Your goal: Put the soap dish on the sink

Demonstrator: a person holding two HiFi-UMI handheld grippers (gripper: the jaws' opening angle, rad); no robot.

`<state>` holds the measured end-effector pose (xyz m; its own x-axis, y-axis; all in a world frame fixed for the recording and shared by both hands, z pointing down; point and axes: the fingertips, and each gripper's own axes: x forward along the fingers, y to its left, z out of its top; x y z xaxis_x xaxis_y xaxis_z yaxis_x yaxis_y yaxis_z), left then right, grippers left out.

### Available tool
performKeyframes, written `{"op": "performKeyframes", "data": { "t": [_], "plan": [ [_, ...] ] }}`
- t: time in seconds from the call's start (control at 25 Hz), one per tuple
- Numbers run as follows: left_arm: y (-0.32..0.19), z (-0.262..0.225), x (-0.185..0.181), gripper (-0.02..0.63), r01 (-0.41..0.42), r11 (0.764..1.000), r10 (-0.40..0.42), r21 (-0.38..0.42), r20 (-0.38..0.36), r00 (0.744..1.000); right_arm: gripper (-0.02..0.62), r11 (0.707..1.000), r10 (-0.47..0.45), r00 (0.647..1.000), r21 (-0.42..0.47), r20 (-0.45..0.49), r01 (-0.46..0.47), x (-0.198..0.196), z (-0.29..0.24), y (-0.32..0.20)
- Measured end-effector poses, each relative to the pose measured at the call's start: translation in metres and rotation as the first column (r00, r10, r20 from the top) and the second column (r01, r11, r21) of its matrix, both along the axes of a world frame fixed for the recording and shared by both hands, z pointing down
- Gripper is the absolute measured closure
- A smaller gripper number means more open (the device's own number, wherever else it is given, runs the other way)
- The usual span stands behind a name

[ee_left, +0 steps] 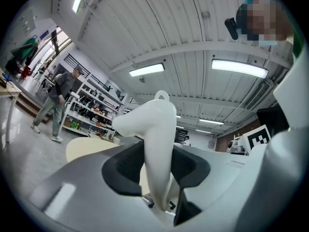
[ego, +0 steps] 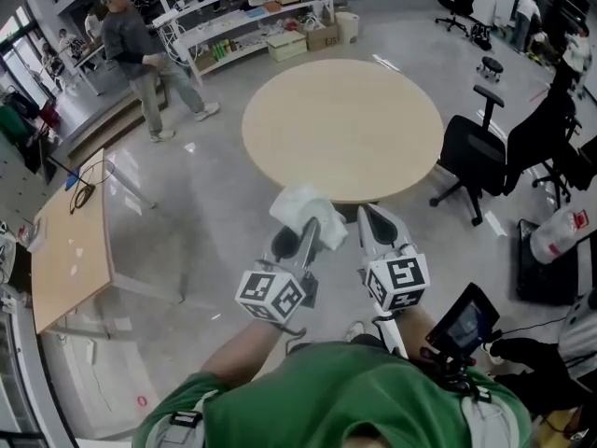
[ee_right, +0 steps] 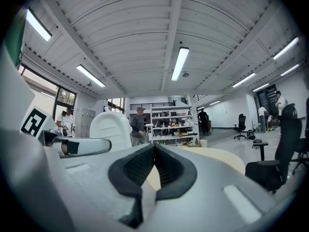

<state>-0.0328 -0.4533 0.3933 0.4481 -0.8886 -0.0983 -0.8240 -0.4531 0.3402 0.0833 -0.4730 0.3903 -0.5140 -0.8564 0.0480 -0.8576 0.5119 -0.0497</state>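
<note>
The white soap dish is pinched on edge between the dark pads of my left gripper, carried in the air over the grey floor. In the left gripper view the soap dish stands upright between the jaws of the left gripper, which are shut on it. My right gripper is held just to its right, and in its own view the right gripper has its pads touching and nothing between them. The soap dish shows at the left of that view. No sink is in view.
A round beige table stands straight ahead, with black office chairs to its right. A rectangular wooden table is at the left. A person walks near white shelves at the back.
</note>
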Motion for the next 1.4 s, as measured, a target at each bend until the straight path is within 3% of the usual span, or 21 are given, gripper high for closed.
{"op": "performKeyframes", "data": {
  "t": [0.32, 0.6, 0.96, 1.4],
  "plan": [
    [-0.038, 0.003, 0.056, 0.456, 0.027, 1.000, -0.027, -0.005, 0.011, 1.000, 0.594, 1.000, -0.025, 1.000, -0.004, 0.009, 0.025, 0.055, 0.005, -0.045],
    [-0.056, 0.008, 0.064, 0.456, 0.079, 0.997, -0.079, -0.020, 0.020, 0.997, 0.594, 0.996, -0.083, 0.996, -0.017, 0.023, 0.084, 0.059, 0.011, -0.071],
    [-0.083, 0.017, 0.055, 0.456, 0.137, 0.990, -0.136, -0.035, 0.033, 0.990, 0.594, 0.987, -0.154, 0.987, -0.042, 0.034, 0.156, 0.043, 0.026, -0.102],
    [-0.152, 0.016, 0.000, 0.456, 0.133, 0.990, -0.133, -0.040, 0.002, 0.991, 0.594, 0.986, -0.162, 0.987, -0.033, 0.000, 0.162, -0.014, 0.018, -0.169]
  ]
}}
